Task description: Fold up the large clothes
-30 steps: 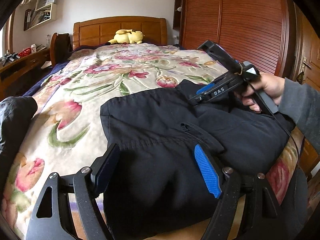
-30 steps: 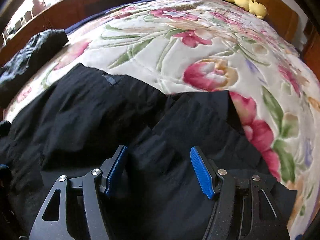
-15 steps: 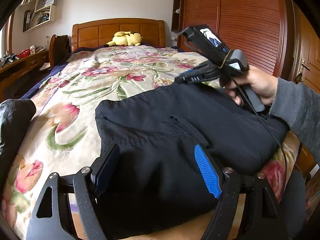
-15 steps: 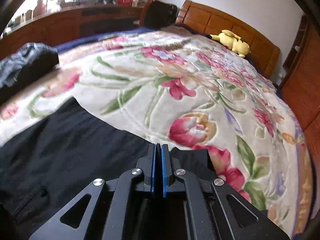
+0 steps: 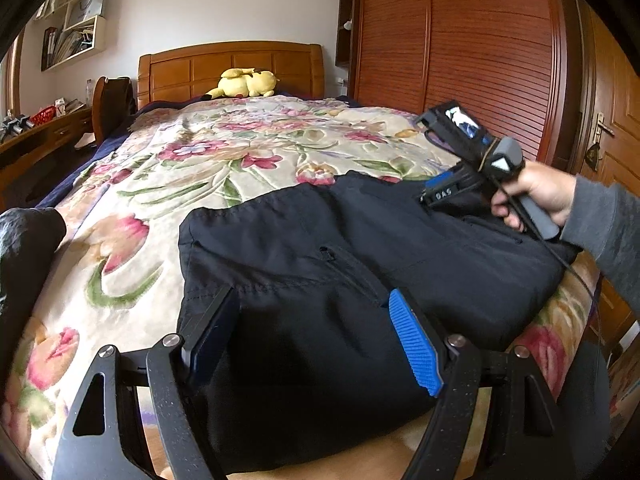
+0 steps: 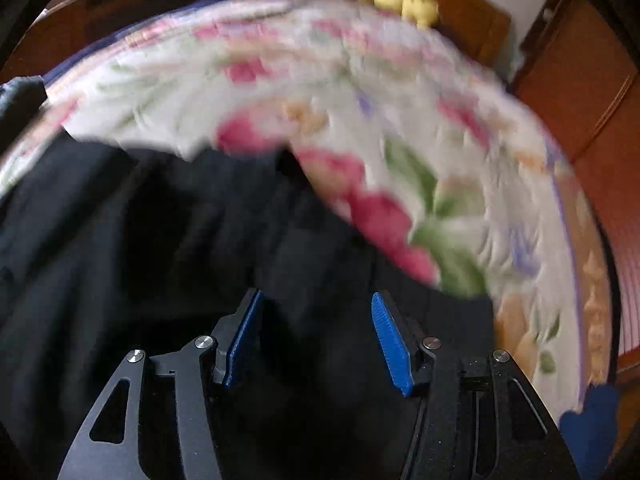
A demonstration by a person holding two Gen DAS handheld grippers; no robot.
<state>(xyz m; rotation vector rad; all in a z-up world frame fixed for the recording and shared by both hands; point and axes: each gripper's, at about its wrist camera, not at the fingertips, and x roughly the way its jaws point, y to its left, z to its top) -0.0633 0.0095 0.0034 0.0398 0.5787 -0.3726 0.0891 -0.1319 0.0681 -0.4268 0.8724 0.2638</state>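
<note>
Behind the black garment [image 5: 320, 264], a yellow plush toy [image 5: 246, 83]; both grippers' jaws gape, right's just opening.

Beyond the folded black fabric garment [image 5: 360, 248], a broad stretch of the floral quilted bedspread [image 5: 224, 160] was left free up to the yellow plush toy [image 5: 246, 83]. The left edge was blocked by a crumpled dark garment [image 5: 24, 248], the right side by the reddish slatted wooden wardrobe [image 5: 480, 48].

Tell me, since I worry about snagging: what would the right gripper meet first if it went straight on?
Most likely the black garment: the right gripper, jaws just reopened and holding nothing, points down at that cloth. The blur leaves the gap unclear.
</note>
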